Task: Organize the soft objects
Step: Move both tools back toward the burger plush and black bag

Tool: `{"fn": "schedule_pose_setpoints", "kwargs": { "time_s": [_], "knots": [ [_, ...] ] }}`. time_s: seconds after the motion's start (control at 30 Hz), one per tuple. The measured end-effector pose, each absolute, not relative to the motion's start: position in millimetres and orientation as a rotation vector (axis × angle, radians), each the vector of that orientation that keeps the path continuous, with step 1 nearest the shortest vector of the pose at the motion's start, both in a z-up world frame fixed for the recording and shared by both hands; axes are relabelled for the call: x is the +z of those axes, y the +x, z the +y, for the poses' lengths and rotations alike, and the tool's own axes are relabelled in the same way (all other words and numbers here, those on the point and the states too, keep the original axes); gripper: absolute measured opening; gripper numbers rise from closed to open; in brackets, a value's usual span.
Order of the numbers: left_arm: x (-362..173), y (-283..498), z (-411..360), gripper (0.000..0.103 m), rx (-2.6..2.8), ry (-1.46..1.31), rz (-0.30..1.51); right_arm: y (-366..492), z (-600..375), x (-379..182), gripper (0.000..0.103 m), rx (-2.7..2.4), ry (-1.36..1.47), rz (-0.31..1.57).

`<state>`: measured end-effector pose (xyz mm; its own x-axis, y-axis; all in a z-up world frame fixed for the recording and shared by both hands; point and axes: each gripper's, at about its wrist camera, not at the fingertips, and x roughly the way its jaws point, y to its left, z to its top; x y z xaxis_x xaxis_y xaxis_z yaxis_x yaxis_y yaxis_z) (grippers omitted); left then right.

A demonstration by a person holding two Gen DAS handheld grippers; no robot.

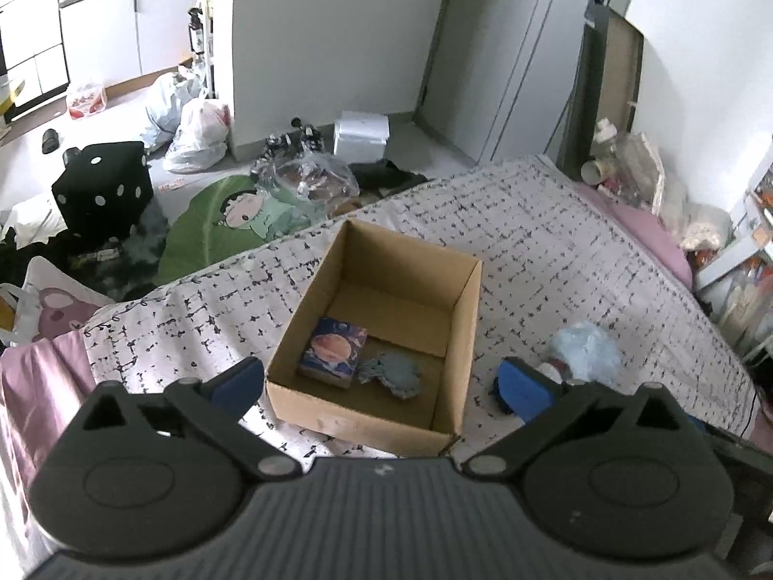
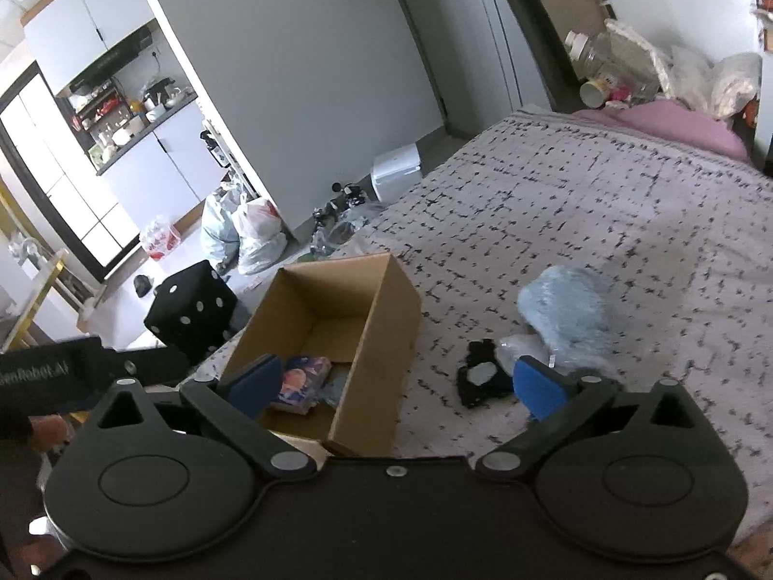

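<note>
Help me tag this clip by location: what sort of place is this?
Most likely a small studio flat's bedroom. A bed with a patterned cover holds the cardboard box, a kitchen counter with cabinets shows through the opening, and tied plastic bags sit on the floor.

On the bed [image 1: 555,251] sits a box [image 1: 377,415] — tissue pack [image 1: 331,353] inside, fluffy toy [image 1: 587,350] to its right

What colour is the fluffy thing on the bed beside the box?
Light blue fluffy thing; the right wrist view shows it best.
</note>
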<state>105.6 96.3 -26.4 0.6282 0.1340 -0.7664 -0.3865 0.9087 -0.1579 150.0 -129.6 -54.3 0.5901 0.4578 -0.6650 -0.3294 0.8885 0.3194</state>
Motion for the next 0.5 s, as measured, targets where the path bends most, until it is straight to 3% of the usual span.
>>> {"fn": "schedule_pose_setpoints", "kwargs": {
  "time_s": [0.5],
  "knots": [
    [-15,94,63,0.103,0.282,-0.310,0.824,138,-189,-46,0.103,0.448,0.199,0.849]
  ]
}}
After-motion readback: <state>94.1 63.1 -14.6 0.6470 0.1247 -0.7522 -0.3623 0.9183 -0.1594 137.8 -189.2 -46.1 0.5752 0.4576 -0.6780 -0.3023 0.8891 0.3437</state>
